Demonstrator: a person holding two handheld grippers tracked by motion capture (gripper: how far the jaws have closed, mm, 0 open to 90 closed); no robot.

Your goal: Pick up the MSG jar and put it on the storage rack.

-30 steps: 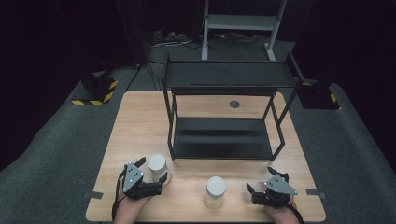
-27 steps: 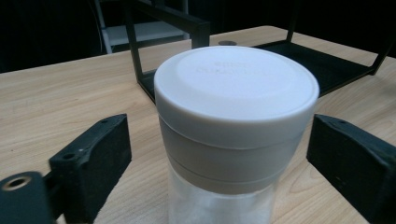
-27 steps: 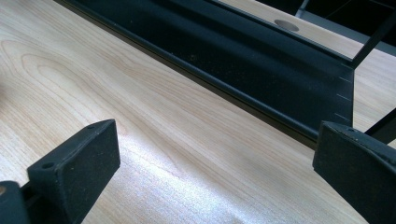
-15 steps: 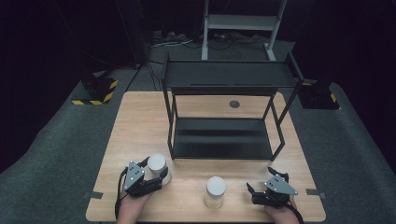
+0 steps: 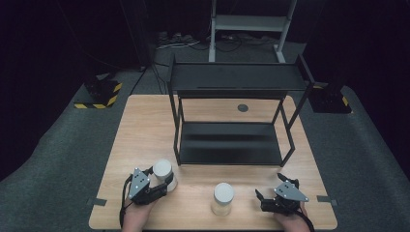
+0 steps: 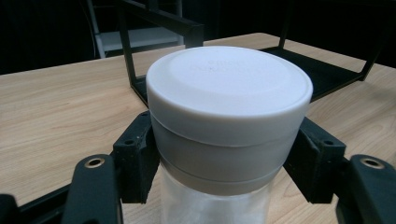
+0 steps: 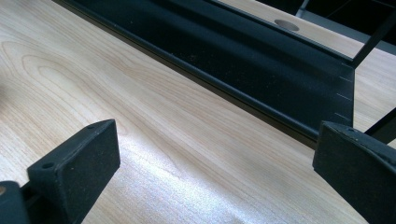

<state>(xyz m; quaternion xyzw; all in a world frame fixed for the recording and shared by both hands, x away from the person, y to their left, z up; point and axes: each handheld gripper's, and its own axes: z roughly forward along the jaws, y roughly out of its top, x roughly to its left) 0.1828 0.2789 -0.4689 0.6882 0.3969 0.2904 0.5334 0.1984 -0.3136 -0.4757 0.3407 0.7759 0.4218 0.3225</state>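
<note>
Left tongs (image 5: pixel 167 182) clamped on a white-lidded jar (image 5: pixel 163 173) that stands upright on the table (image 5: pixel 145 125), near its front-left corner and just in front of the black rack (image 5: pixel 232 116). Their jaws have just been closing, and the left gripper view shows both pads pressed against the grey collar under the lid (image 6: pixel 229 88), one on each side, with the clear body below. Right tongs (image 5: pixel 261 199) rest open and empty near the front-right corner, well apart from the second jar (image 5: pixel 223 198), which stands between the two hands; in the right gripper view the pads (image 7: pixel 77 163) are spread wide over bare wood, facing the rack's lower shelf (image 7: pixel 243 60). Judged risks: the grip sits high, on the collar and not on the body, so a lift may let the jar swing or tilt beneath the pads; if the lid is loose, force there could shift it. The collar looks smooth and round, so a quick lift could let the jar slide down or spin out. The rack's front post stands near the jar, and a careless move toward either shelf could knock the jar against the frame. The second jar is close enough that a sideways sweep might tip it.
</note>
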